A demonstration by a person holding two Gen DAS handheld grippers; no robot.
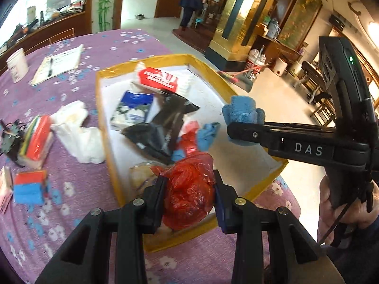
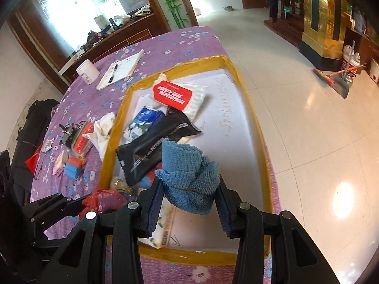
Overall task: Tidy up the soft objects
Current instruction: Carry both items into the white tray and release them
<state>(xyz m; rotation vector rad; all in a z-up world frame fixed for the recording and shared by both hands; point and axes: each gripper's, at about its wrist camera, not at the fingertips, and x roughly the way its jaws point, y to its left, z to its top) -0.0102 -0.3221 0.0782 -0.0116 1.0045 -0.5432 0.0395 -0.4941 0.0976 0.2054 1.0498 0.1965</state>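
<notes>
Red plastic bag (image 1: 189, 189) clamped in left gripper (image 1: 190, 198) over yellow-rimmed tray (image 1: 104, 127); blue cloth (image 2: 189, 177) pinched in right gripper (image 2: 189, 203). Black pouch (image 2: 156, 142) partly hides packets beneath.

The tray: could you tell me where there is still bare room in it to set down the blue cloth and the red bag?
The tray has a bare white strip along its floor-side wall, right of the black packet and the red-labelled pack. Its table-side half is crowded with packets. The right gripper holds the blue cloth; the left gripper holds the red bag.
</notes>
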